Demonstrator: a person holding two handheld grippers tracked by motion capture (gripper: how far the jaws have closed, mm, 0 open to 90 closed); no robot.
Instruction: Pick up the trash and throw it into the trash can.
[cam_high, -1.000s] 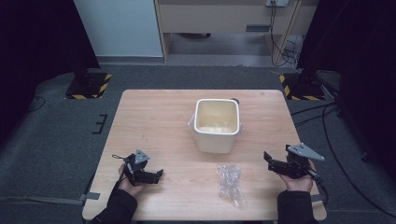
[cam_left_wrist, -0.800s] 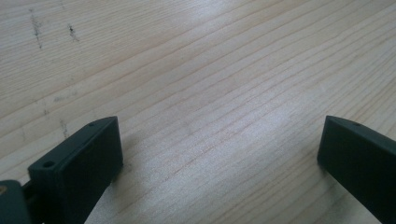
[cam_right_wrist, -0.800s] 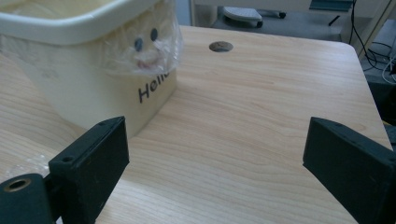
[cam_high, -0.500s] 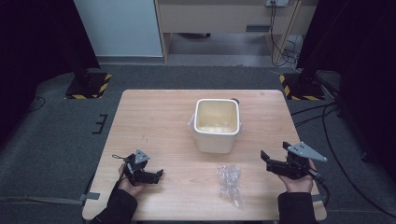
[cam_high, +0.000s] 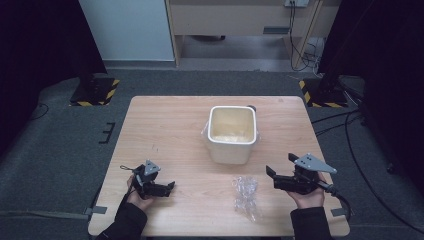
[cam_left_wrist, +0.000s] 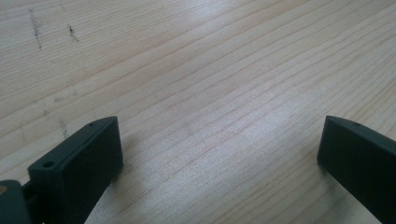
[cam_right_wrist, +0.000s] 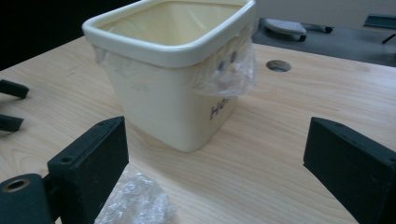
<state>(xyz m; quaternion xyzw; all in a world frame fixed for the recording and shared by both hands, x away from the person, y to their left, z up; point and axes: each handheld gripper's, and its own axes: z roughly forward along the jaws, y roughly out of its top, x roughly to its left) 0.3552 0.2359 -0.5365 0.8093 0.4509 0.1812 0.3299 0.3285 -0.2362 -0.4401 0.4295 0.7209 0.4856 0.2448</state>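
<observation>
A cream square bin (cam_high: 232, 134) with a clear liner folded over its rim stands upright a little right of the table's centre. A crumpled clear plastic bag (cam_high: 246, 192) lies on the wood in front of it. My right gripper (cam_high: 280, 165) stands open just right of the bag, apart from it and pointing left. In the right gripper view the bin (cam_right_wrist: 177, 88) is ahead between the wide jaws of the right gripper (cam_right_wrist: 215, 140), with the bag (cam_right_wrist: 135, 200) by the left jaw. My left gripper (cam_high: 169, 186) is open and empty at the front left, and in its own view the left gripper (cam_left_wrist: 219, 140) is over bare wood.
The wooden table (cam_high: 165, 130) has its front edge just behind both hands. A round cable hole (cam_right_wrist: 279, 65) sits behind the bin. Yellow-black striped stand feet (cam_high: 95, 90) and cables (cam_high: 350, 130) lie on the grey floor around the table.
My right gripper has shifted slightly left towards the bag. The left gripper, the bin and the bag have not moved.
</observation>
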